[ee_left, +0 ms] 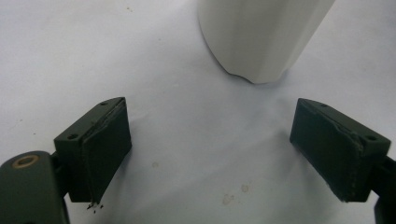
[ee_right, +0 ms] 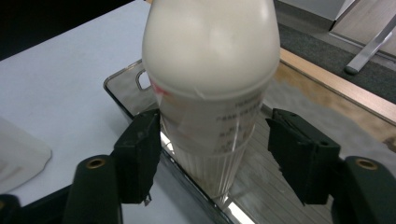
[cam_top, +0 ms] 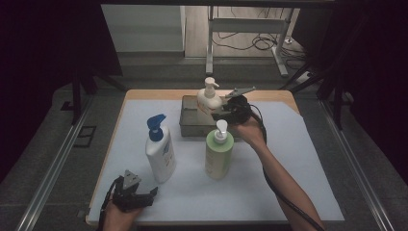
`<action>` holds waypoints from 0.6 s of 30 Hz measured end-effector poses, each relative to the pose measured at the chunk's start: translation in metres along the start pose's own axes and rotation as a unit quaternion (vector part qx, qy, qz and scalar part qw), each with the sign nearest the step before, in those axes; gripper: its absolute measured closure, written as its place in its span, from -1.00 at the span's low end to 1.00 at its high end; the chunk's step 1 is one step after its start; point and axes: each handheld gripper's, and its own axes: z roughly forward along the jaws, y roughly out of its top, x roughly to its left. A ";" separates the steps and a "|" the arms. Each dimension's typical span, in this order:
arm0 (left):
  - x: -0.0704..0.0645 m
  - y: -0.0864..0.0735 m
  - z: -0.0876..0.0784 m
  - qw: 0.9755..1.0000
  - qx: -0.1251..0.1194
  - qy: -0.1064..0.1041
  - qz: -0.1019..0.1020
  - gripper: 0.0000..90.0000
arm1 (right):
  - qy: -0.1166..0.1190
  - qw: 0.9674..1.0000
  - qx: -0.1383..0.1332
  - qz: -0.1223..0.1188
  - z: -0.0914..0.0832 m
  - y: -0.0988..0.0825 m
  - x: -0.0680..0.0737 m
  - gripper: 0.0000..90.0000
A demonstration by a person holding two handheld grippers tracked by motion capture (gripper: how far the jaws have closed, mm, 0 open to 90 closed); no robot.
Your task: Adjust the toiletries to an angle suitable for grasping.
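Right gripper (ee_right: 212, 154) wide around cream bottle (cam_top: 209, 98), apparently standing in tray (cam_top: 190, 126) at table's far edge | my left gripper (ee_left: 212, 154) wide, empty, near edge | blue-pump bottle (cam_top: 160, 149), green bottle (cam_top: 219, 154) mid-table; I judge those left.

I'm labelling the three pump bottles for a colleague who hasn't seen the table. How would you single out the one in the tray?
On the white-covered table, find the grey metal tray at the far edge. The cream pump bottle stands in it, between the right gripper's open jaws. Unlike the blue-pumped white bottle and the green bottle nearer the person, it sits in the tray.
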 end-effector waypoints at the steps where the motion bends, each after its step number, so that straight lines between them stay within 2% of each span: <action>1: 0.000 0.000 0.000 1.000 0.000 0.000 0.000 -0.73 | 0.001 1.000 0.001 0.001 -0.001 -0.001 0.000 -0.14; 5: 0.000 0.000 0.000 1.000 0.000 0.000 0.000 -0.73 | 0.001 1.000 0.002 0.002 -0.007 -0.005 -0.003 0.03; 11: 0.000 0.000 0.000 1.000 0.000 0.000 0.000 -0.73 | 0.001 1.000 0.010 0.008 -0.014 -0.010 -0.010 0.17; 18: 0.000 0.000 0.000 1.000 0.000 0.000 0.000 -0.73 | -0.014 1.000 0.018 0.016 -0.014 -0.011 -0.019 0.53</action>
